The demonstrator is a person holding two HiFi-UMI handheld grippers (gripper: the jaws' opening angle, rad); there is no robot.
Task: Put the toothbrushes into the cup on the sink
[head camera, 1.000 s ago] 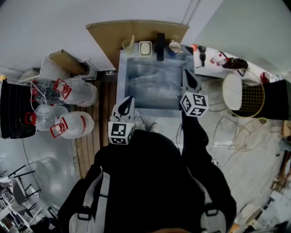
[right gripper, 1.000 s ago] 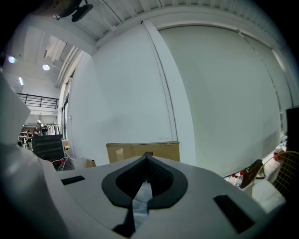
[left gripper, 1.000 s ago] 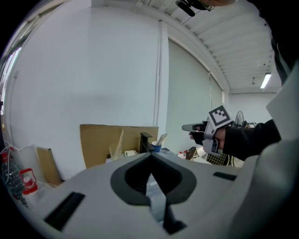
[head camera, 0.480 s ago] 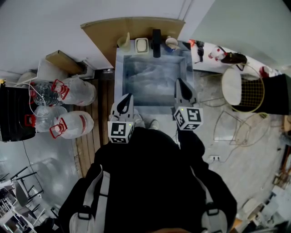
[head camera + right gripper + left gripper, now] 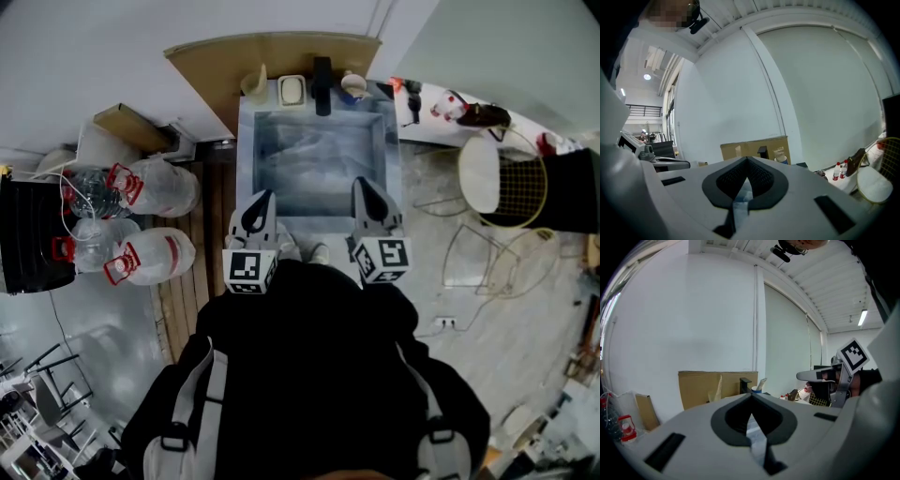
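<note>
The right gripper (image 5: 361, 186) has been drawn nearer beside the left gripper (image 5: 262, 199), both with jaws pressed together and empty, so the far cup (image 5: 353, 86) could be knocked over.

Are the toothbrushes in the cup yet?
Looks nearly finished. Both the left gripper and right gripper are shut and empty at the front of the sink. The cup right of the tap holds something upright, too small to name. No loose toothbrush shows, so probably nothing is left.

White wall (image 5: 141, 56), grey floor (image 5: 112, 347), water jugs (image 5: 155, 258), white chair (image 5: 480, 187)
</note>
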